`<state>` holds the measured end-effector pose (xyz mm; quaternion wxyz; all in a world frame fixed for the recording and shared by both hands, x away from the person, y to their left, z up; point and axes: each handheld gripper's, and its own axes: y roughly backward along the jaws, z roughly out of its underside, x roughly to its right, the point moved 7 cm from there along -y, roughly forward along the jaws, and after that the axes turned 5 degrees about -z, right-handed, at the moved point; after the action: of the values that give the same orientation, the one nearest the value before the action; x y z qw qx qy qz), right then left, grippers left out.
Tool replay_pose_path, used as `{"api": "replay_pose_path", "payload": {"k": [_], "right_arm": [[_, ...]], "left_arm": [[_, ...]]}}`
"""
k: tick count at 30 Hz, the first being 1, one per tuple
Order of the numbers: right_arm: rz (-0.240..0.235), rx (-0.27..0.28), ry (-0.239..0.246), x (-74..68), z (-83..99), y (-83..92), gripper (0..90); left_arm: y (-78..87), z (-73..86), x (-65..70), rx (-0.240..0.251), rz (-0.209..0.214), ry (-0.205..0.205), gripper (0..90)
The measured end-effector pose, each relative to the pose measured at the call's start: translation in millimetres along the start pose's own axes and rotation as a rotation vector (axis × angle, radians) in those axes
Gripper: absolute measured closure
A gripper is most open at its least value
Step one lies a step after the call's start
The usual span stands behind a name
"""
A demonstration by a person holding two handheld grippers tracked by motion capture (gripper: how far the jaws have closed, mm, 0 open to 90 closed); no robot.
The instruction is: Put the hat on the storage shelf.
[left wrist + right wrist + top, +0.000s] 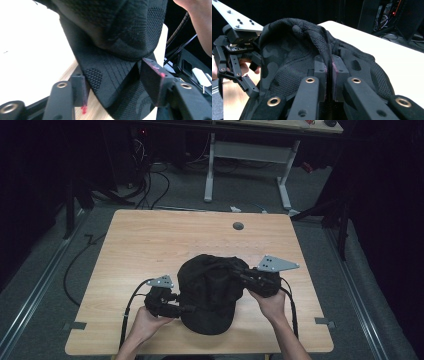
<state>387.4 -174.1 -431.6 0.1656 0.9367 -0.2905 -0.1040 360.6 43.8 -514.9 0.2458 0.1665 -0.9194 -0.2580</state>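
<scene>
A black mesh cap (210, 290) lies on the wooden table (150, 240), near its front edge. My left gripper (187, 309) is at the cap's left side. In the left gripper view the cap's (112, 37) stiff lower edge runs between the jaws of this gripper (115, 77); its pads stand on either side, and bare wood shows beside the left pad. My right gripper (239, 274) is at the cap's upper right. In the right gripper view its jaws (329, 62) are pinched shut on a raised fold of the cap (287, 50).
A round grey grommet (238, 226) sits in the tabletop at the back. Beyond the table stand a white-legged desk (250, 150) and loose cables on the floor (150, 185). The person's right hand (197, 20) is at the far side of the cap.
</scene>
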Motion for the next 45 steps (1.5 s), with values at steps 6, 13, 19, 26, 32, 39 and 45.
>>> {"api": "replay_pose_path", "payload": {"k": [6, 13, 19, 26, 32, 39, 45], "right_arm": [[0.016, 0.007, 0.022, 0.6, -2.4, 0.2, 84.5], [0.024, 0.012, 0.044, -0.4, -6.1, -0.4, 83.4], [0.033, 0.013, 0.046, 0.8, -6.5, -0.2, 80.7], [0.043, 0.023, 0.035, 2.2, -7.3, 0.8, 76.2], [0.047, 0.023, 0.019, 2.9, -7.0, 2.1, 59.4], [0.097, 0.03, 0.012, 5.2, -6.2, 7.0, 44.5], [0.136, 0.024, -0.014, 12.9, 1.3, 14.1, 42.6]], "left_arm": [[3.0, -0.1, 3.1, 0.005, 0.028, -0.006, 61.1], [7.3, -0.2, 7.5, -0.001, 0.073, -0.01, 72.6], [13.2, -1.7, 13.5, 0.014, 0.123, -0.02, 85.5], [17.5, -5.4, 16.8, 0.04, 0.105, -0.042, 86.0], [22.1, -7.5, 17.1, 0.059, 0.074, -0.055, 86.3], [28.9, -7.7, 14.7, 0.095, 0.053, -0.042, 86.3], [39.3, -10.1, 9.9, 0.13, 0.023, -0.026, 86.2]]}}
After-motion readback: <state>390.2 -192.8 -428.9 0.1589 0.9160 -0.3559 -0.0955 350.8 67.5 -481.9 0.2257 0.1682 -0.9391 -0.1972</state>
